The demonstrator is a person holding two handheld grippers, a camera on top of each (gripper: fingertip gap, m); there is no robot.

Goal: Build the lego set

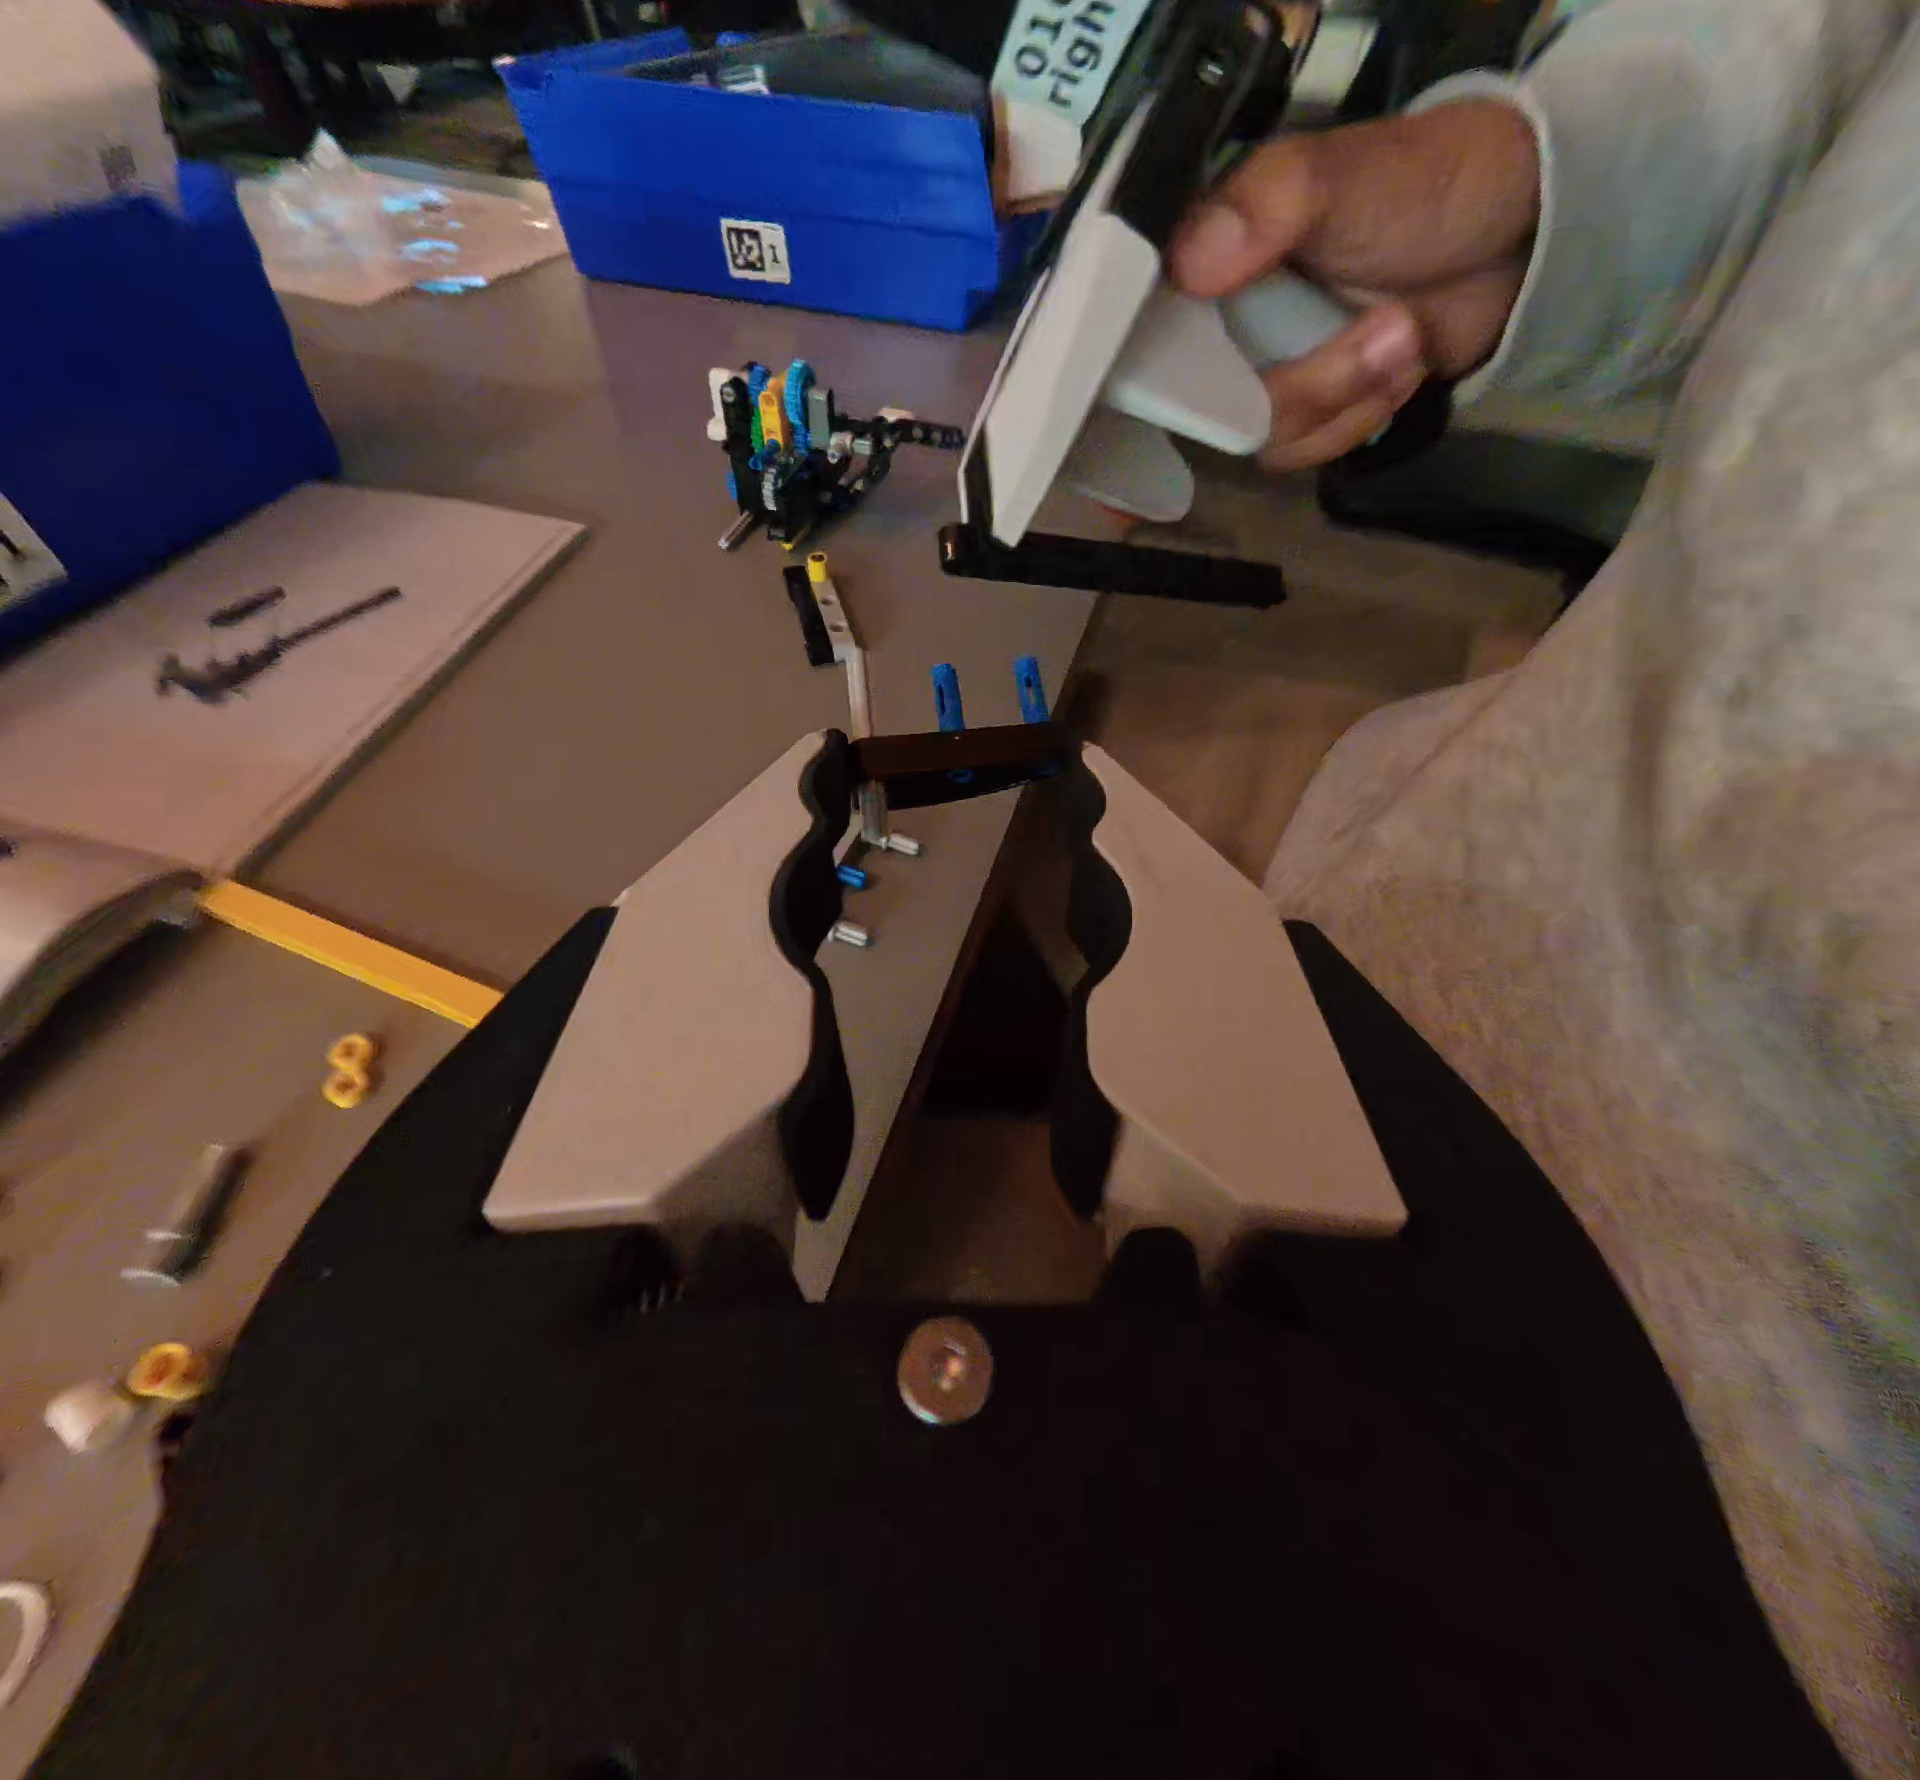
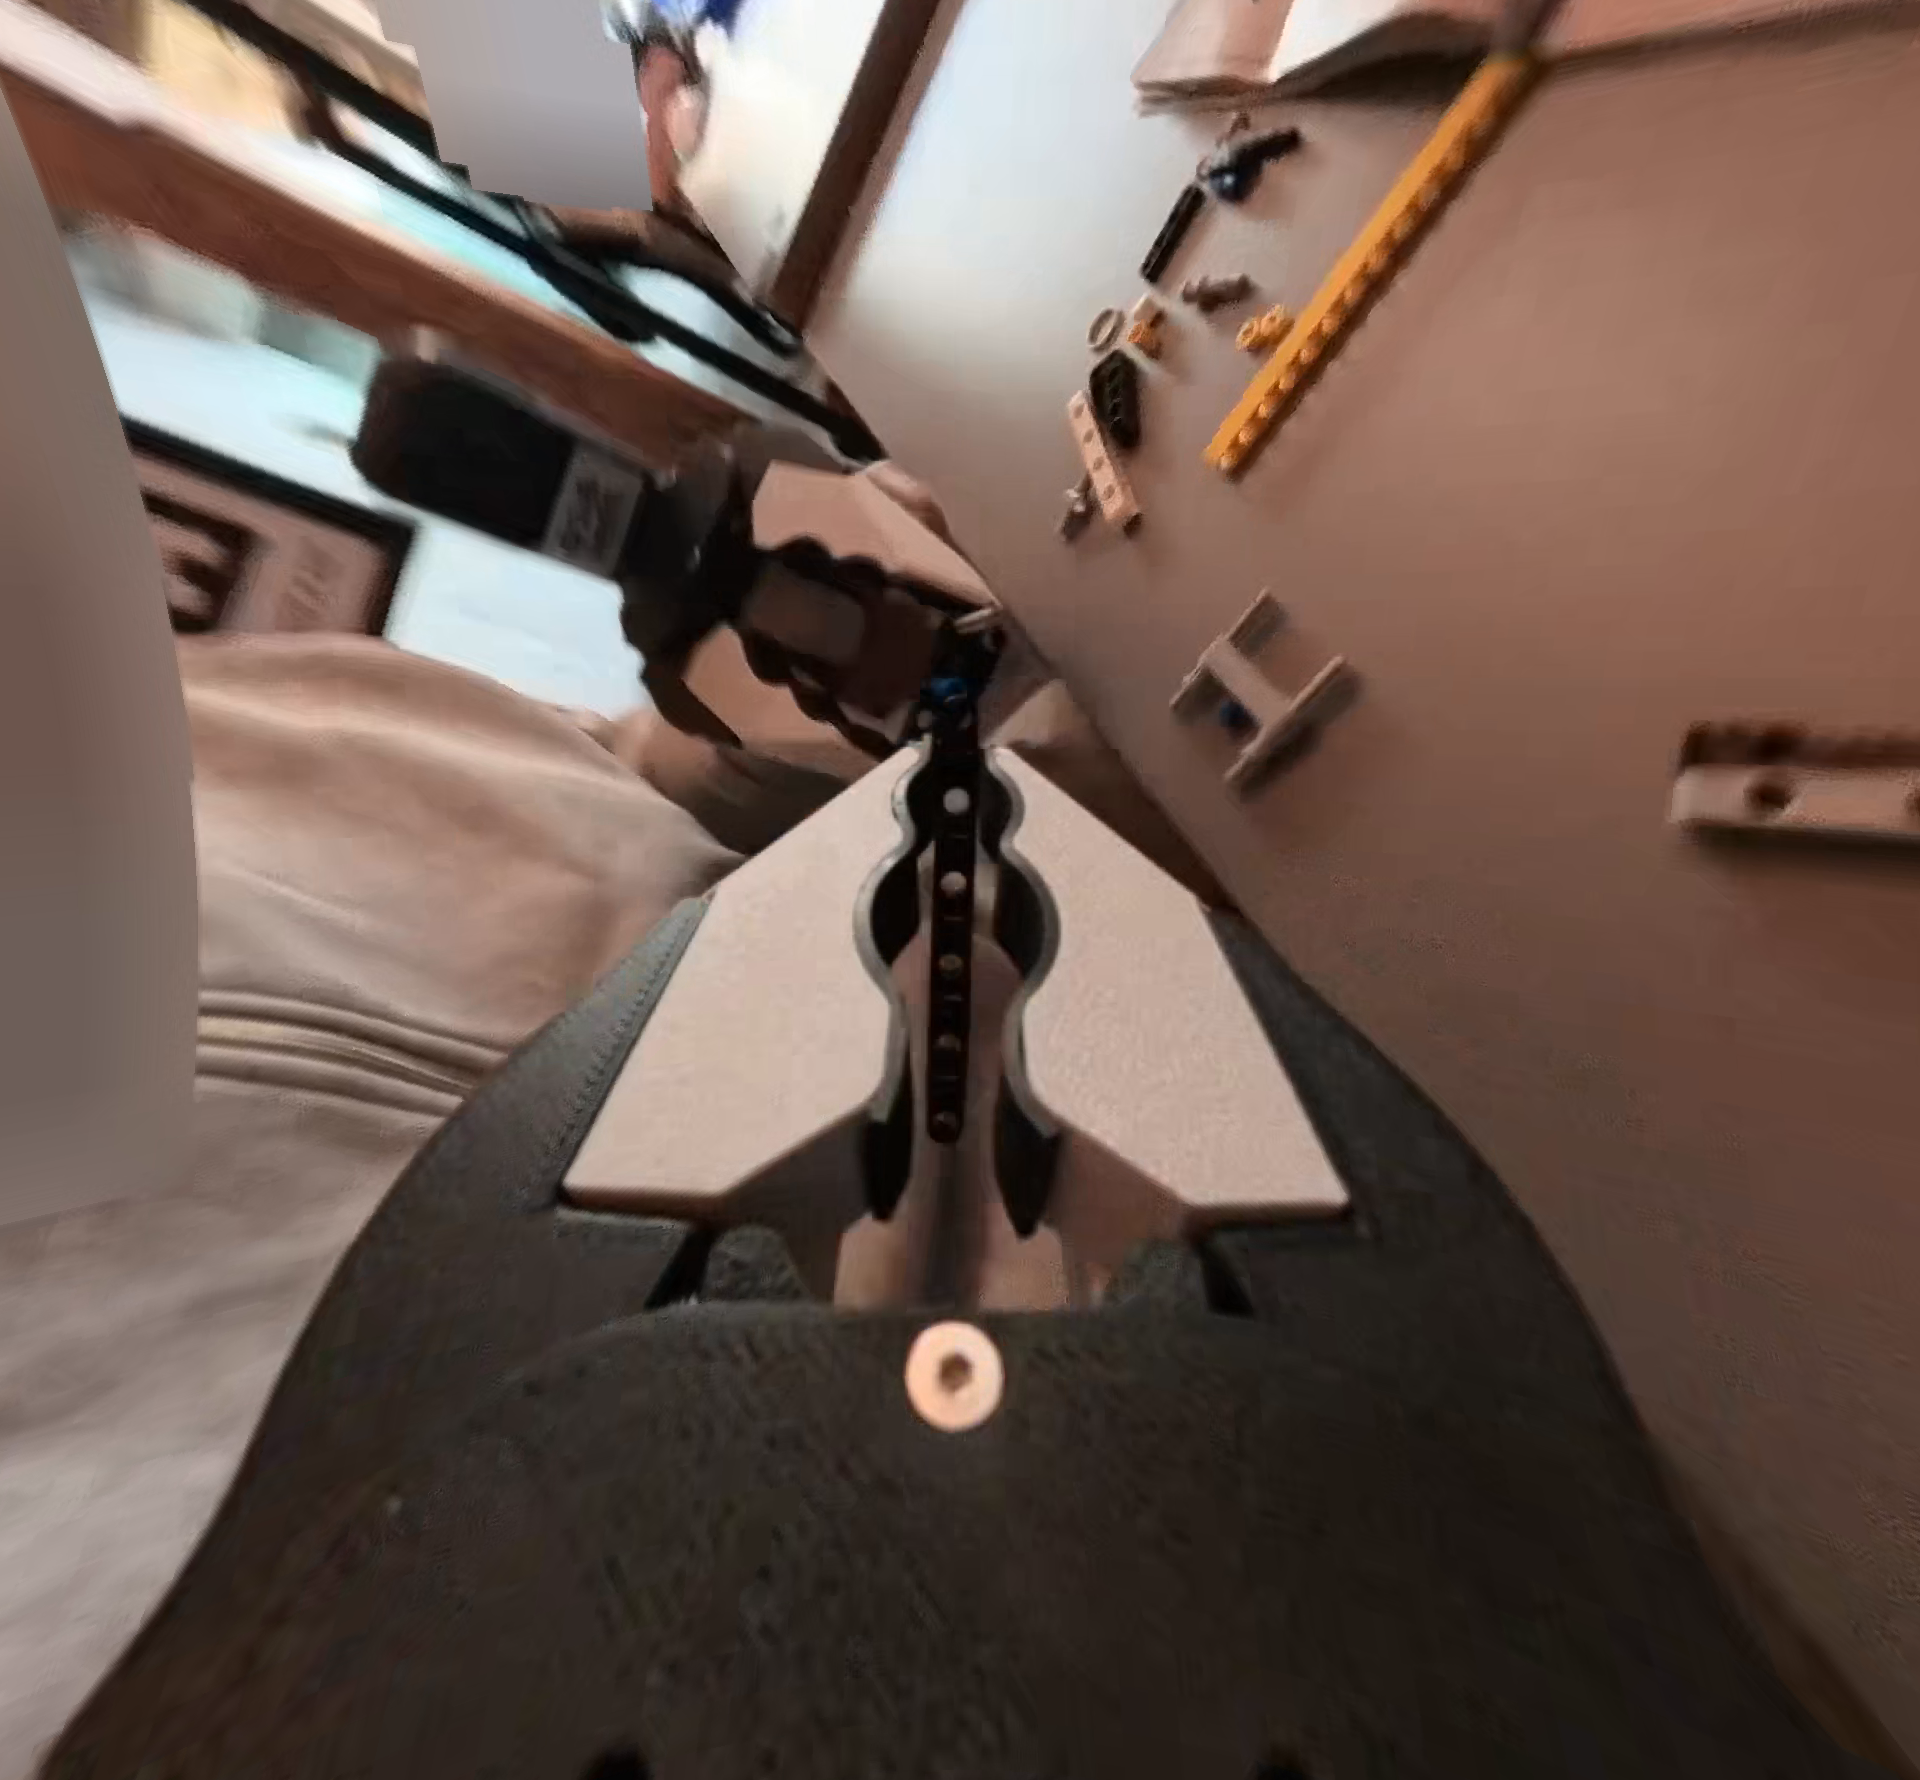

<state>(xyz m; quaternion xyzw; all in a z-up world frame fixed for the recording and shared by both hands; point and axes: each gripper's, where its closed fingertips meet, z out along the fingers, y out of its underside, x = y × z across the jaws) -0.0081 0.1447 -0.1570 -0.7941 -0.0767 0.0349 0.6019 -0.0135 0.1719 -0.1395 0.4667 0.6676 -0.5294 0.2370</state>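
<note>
My left gripper (image 1: 951, 759) is shut on a short black beam (image 1: 961, 762) with two blue pins (image 1: 945, 691) standing up from it, held above the table's near edge. My right gripper (image 2: 956, 774) is shut on a long black beam with holes (image 2: 951, 951). In the left wrist view that gripper (image 1: 961, 541) hangs tilted at upper right, and its long beam (image 1: 1112, 572) sticks out sideways a little above and beyond the blue pins. In the right wrist view the long beam's tip meets the left gripper's blue-pinned piece (image 2: 948, 691). A partly built colourful lego model (image 1: 790, 442) stands on the table.
A grey bent beam and black piece (image 1: 831, 624) lie past my left fingertips. An open instruction booklet (image 1: 260, 650), a yellow beam (image 1: 343, 951) and small yellow and grey parts (image 1: 348, 1070) lie at left. Blue bins (image 1: 769, 182) stand at the back. Grey frames (image 2: 1262, 691) lie loose. The grippers' ends are close to 4 cm from one another. From either gripper's tips it is about 20 cm to the partly built colourful lego model (image 1: 790, 442).
</note>
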